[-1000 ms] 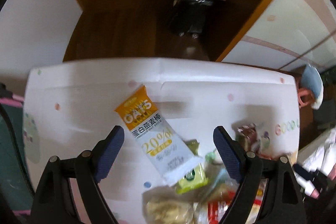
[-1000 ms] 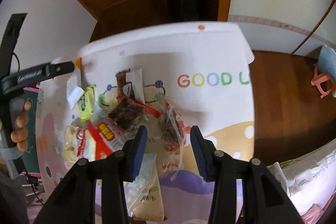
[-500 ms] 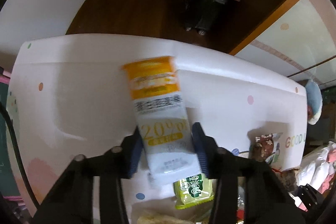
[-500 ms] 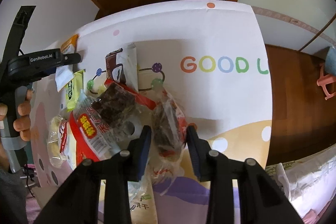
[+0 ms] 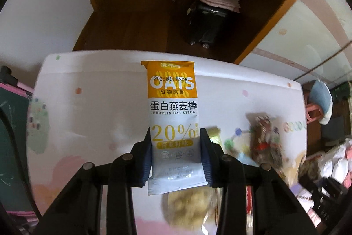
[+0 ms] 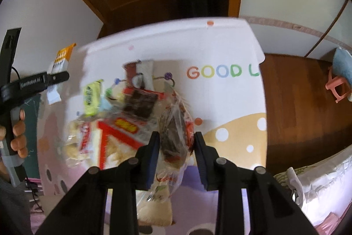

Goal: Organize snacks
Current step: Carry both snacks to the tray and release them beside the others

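My left gripper [image 5: 176,155] is shut on an orange-and-white oat stick packet [image 5: 172,116] and holds it upright above the white table [image 5: 94,107]. The packet also shows at the left of the right wrist view [image 6: 59,61], in the left gripper [image 6: 44,82]. My right gripper [image 6: 177,153] is shut on a clear bag of brown cake [image 6: 175,131] and has it lifted off the snack pile. The pile holds a green packet [image 6: 92,97], a dark brownie pack [image 6: 140,106] and a red-and-white bag [image 6: 116,136].
The table cover reads "GOOD L" [image 6: 220,72] on its right half. A pale puffed-snack bag [image 5: 191,206] lies under the held packet. A black suitcase [image 5: 204,23] and wooden shelves stand behind the table. A pink stool [image 6: 337,89] stands on the wood floor at the right.
My left gripper closed on the oat stick packet and lifted it upright off the table. My right gripper closed on the cake bag and raised it from the pile.
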